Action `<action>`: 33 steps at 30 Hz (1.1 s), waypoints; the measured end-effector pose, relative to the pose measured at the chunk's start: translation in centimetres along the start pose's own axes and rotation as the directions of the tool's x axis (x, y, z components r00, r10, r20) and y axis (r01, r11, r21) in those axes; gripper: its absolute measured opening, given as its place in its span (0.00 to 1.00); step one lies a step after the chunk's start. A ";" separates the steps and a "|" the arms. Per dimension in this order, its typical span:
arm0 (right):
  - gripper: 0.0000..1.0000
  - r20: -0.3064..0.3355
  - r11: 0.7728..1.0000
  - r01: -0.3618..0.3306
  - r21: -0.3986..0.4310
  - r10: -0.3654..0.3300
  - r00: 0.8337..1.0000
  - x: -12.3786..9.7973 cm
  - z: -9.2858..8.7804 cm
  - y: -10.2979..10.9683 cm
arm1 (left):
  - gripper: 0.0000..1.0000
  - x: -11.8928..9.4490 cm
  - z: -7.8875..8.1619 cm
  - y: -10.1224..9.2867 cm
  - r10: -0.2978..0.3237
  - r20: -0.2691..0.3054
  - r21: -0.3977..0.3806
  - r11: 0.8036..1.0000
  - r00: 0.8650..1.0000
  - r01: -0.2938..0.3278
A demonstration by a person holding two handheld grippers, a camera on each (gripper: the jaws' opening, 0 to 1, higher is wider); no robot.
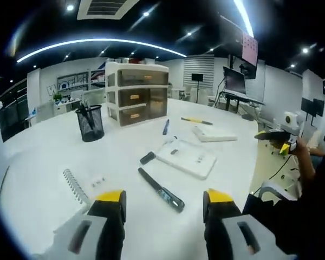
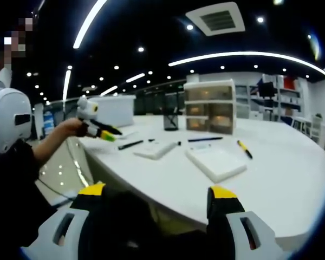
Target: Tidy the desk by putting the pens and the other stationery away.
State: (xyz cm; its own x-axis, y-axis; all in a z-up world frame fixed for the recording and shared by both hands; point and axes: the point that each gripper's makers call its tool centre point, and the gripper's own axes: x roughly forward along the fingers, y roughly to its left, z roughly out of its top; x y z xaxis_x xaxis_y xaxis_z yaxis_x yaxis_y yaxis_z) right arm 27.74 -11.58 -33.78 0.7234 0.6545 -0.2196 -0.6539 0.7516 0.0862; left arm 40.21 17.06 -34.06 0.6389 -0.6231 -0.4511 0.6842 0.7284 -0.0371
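While both grippers hover with jaws wide and empty, left gripper (image 1: 163, 203) above black pen (image 1: 161, 189), mesh cup (image 1: 90, 123), drawers (image 1: 136, 92) on white surface (image 1: 43, 162), right gripper (image 2: 158, 197) off its edge.

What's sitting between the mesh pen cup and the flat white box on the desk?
In the left gripper view, nothing: bare tabletop separates the mesh pen cup from the white box.

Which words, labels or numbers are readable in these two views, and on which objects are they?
No text can be read for certain.
Blue lettering on the far wall sign: partly hidden, too blurred.
Labels on the drawer unit: too small.
Marks on the white case: too small.
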 end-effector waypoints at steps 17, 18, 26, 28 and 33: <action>0.71 0.002 1.000 -0.002 -0.005 0.002 1.000 0.0 0.1 0.2 | 0.57 2.5 0.4 0.3 -0.089 -0.344 0.073 0.990 0.935 0.121; 0.71 0.003 1.000 -0.002 -0.004 0.002 1.000 0.0 0.1 0.1 | 0.57 2.6 0.4 0.2 -0.088 -0.362 0.084 0.988 0.928 0.126; 0.71 0.010 1.000 -0.002 0.001 0.002 1.000 -0.1 0.2 0.0 | 0.57 3.2 0.5 -0.6 -0.114 -0.421 0.116 0.977 0.900 0.178; 0.71 0.010 1.000 -0.001 0.002 0.001 1.000 -0.2 0.1 -0.1 | 0.57 3.2 0.9 -0.6 -0.117 -0.418 0.209 0.953 0.901 0.220; 0.71 0.011 1.000 0.001 0.004 -0.001 1.000 -0.4 0.2 -0.2 | 0.57 2.1 0.9 -1.7 -0.192 -0.474 0.274 0.896 0.860 0.351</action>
State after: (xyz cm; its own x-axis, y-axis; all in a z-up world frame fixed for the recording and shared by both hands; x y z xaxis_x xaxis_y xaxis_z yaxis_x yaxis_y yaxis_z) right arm 27.66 -11.99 -33.56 0.7266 0.6547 -0.2086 -0.6524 0.7526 0.0896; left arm 40.73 14.23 -34.14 0.2513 -0.5405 -0.8029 0.9331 0.3559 0.0525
